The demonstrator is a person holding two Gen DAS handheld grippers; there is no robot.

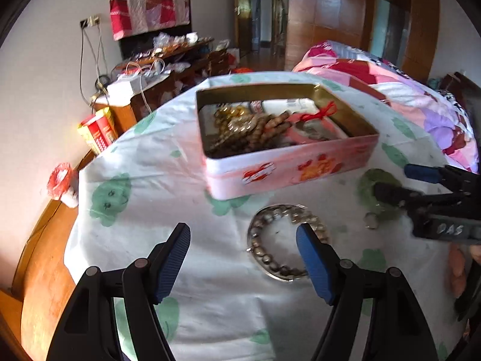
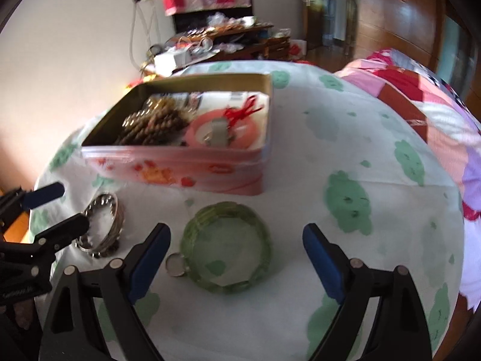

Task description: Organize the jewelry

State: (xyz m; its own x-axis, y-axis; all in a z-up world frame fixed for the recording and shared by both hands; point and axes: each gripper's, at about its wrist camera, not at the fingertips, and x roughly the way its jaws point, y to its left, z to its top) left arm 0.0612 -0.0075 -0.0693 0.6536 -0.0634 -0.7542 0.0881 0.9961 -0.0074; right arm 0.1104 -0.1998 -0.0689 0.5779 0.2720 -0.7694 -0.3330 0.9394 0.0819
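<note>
Right wrist view: beads already fill the tin (image 2: 192, 177) (mostly); green bracelet (image 2: 226, 248), silver bracelet (image 2: 103, 225), ring (image 2: 176, 265) remain; both the left gripper (image 1: 243, 258) and the right gripper (image 2: 236, 263) gape wide, empty.

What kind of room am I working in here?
Most likely a home bedroom. A bed with a pink patchwork quilt sits just beyond the cloth-covered table, a cluttered wooden dresser stands against the wall, and wooden doors fill the back.
</note>
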